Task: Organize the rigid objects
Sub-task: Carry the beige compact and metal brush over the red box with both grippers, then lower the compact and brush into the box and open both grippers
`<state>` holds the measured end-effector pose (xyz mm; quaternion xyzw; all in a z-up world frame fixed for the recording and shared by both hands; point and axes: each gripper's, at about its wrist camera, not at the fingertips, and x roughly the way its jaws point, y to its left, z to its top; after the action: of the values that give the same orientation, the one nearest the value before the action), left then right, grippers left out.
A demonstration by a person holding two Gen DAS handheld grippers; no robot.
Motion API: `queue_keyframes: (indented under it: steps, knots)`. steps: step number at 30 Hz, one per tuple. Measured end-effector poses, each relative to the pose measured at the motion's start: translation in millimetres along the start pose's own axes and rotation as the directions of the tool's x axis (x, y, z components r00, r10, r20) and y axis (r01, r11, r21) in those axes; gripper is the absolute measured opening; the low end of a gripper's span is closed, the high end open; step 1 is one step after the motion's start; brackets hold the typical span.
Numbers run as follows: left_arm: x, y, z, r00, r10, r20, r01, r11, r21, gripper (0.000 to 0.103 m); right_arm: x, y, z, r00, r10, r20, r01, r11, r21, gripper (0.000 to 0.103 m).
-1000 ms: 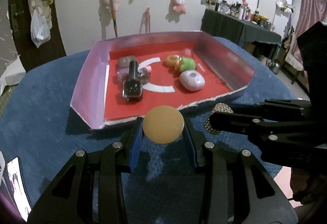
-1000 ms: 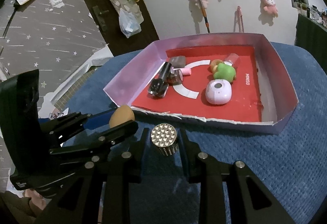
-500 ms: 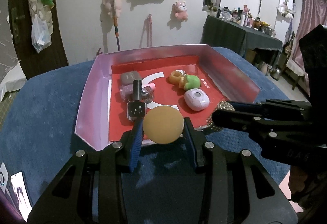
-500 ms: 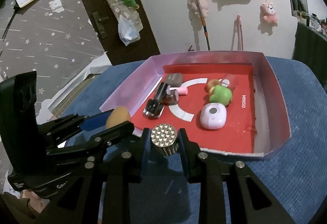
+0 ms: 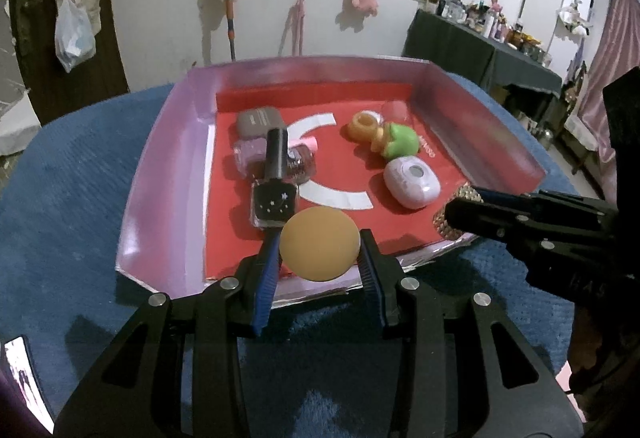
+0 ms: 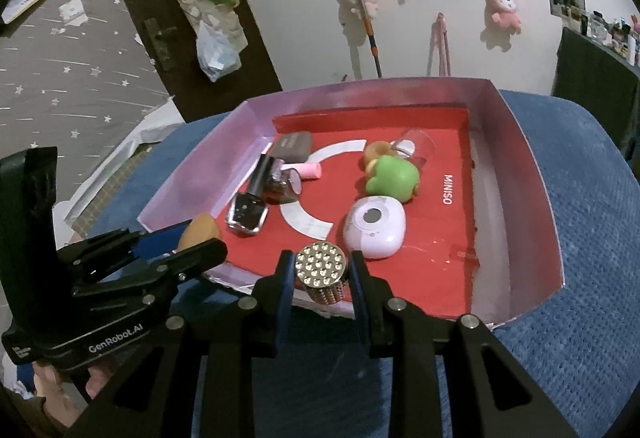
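Note:
My left gripper (image 5: 319,244) is shut on a tan egg-shaped sponge (image 5: 319,244), held over the near edge of the red-floored pink tray (image 5: 160,174). My right gripper (image 6: 320,270) is shut on a studded silver cylinder (image 6: 321,270), also over the tray's near edge (image 6: 520,318). The cylinder's end (image 5: 450,214) shows in the left wrist view at the right fingers (image 5: 520,210). The sponge (image 6: 198,234) shows in the right wrist view. In the tray lie a black nail-polish bottle (image 5: 274,186), a lilac case (image 5: 412,184) and a green toy (image 5: 396,142).
The tray sits on a blue fabric surface (image 5: 60,198). It also holds a grey pad (image 5: 258,120), a glittery bottle (image 5: 298,162), an orange ring (image 5: 362,124) and a clear cup (image 6: 414,146). A dark table (image 5: 480,54) with bottles stands at the back right.
Both grippers have moved forward toward the tray with their objects; they now hang over its near edge rather than short of it.

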<state>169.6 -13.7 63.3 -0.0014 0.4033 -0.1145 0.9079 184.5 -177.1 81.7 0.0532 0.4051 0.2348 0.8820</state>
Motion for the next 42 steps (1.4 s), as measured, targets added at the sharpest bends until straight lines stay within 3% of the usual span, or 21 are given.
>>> queue_keyframes:
  steps: [17, 35, 42]
  knots:
    - [36.7, 9.0, 3.2, 0.995, -0.019, -0.096, 0.015, 0.999, -0.038, 0.036, 29.3, -14.9, 1.5, 0.998, -0.038, -0.056, 0.039, 0.999, 0.022, 0.029]
    - [41.9, 13.7, 16.2, 0.997, -0.018, -0.075, 0.013, 0.998, -0.067, 0.036, 39.3, -14.4, 9.1, 0.995, -0.085, -0.043, 0.086, 0.996, 0.014, 0.028]
    - [51.1, 7.4, 12.3, 0.995, -0.003, -0.100, -0.002, 0.999, -0.049, 0.036, 41.8, -15.8, 9.4, 0.995, -0.094, -0.037, 0.095, 0.995, 0.014, 0.028]
